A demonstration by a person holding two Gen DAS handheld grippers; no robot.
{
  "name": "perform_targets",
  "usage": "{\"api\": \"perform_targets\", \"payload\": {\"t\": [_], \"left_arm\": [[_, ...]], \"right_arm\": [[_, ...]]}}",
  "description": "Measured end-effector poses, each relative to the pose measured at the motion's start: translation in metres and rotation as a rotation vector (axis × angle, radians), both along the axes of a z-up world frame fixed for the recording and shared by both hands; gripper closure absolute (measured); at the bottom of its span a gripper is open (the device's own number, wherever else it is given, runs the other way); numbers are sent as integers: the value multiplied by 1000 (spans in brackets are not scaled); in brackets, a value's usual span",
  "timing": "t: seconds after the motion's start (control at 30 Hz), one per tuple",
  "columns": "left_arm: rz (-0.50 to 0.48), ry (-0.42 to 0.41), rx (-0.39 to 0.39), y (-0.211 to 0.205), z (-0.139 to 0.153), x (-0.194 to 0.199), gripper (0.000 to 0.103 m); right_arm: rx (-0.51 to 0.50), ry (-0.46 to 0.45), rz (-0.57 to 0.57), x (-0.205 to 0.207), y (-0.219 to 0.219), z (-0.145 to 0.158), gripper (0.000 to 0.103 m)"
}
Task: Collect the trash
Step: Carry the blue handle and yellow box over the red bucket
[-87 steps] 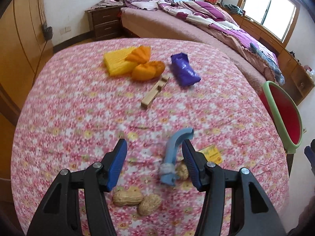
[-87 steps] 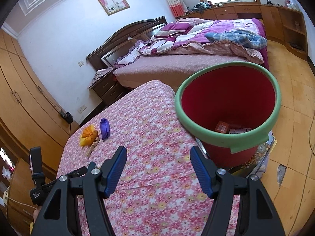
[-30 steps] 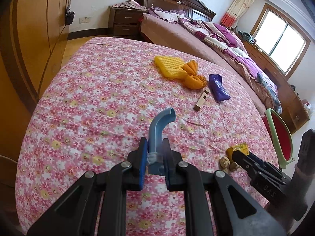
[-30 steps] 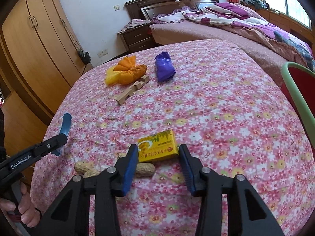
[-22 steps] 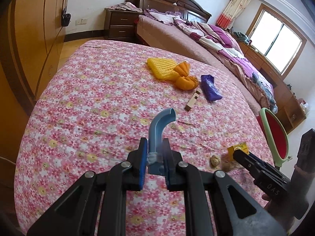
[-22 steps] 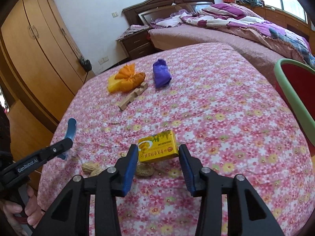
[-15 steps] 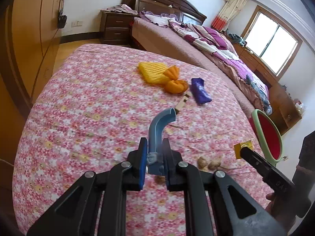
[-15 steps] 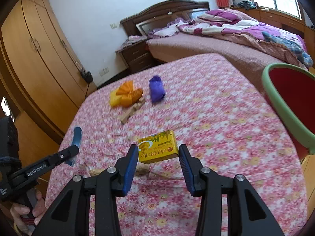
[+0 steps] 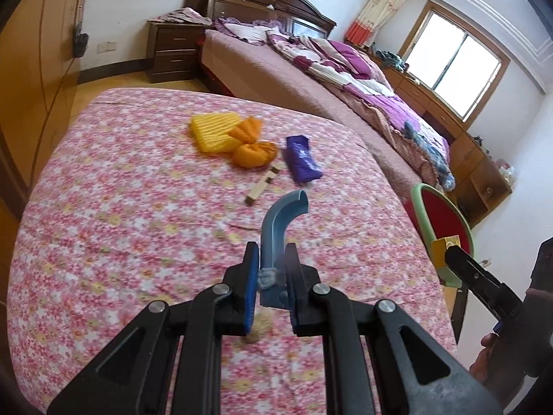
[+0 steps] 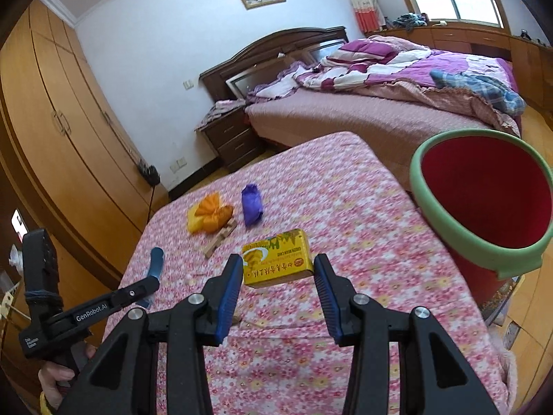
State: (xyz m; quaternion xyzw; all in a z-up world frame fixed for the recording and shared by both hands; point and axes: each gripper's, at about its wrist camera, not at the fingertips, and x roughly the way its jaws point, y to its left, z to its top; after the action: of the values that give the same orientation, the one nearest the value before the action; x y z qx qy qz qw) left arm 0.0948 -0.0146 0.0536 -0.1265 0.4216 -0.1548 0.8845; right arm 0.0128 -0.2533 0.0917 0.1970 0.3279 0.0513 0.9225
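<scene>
My left gripper (image 9: 271, 259) is shut on a curved blue plastic piece (image 9: 280, 224), held above the flowered tablecloth (image 9: 121, 214); that piece also shows in the right wrist view as a blue curved piece (image 10: 155, 263). My right gripper (image 10: 275, 264) is shut on a yellow box (image 10: 276, 257), lifted off the table; the left wrist view shows the same yellow box (image 9: 446, 246) in front of the red bin (image 9: 444, 221). The red bin with its green rim (image 10: 484, 200) stands just past the table's right edge. A peanut (image 9: 257, 328) lies on the cloth below my left gripper.
Farther back on the table lie a yellow cloth (image 9: 214, 131), an orange bundle (image 9: 254, 148), a purple wrapper (image 9: 302, 162) and a wooden stick (image 9: 264, 186). A bed (image 10: 380, 103), a nightstand (image 10: 231, 135) and wardrobes (image 10: 52, 121) surround the table.
Both grippers have risen off the table with their loads. The right gripper has swung with the yellow box toward the red bin, which now fills more of its view.
</scene>
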Motion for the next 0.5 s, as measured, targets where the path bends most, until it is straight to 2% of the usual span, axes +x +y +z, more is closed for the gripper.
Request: {"api": "perform_targets", "payload": {"t": [0.5], "left_arm": [[-108,8,-33,-62,13,23,88]], "right_arm": [[22,-23,-73,-9,-56,7,57]]}}
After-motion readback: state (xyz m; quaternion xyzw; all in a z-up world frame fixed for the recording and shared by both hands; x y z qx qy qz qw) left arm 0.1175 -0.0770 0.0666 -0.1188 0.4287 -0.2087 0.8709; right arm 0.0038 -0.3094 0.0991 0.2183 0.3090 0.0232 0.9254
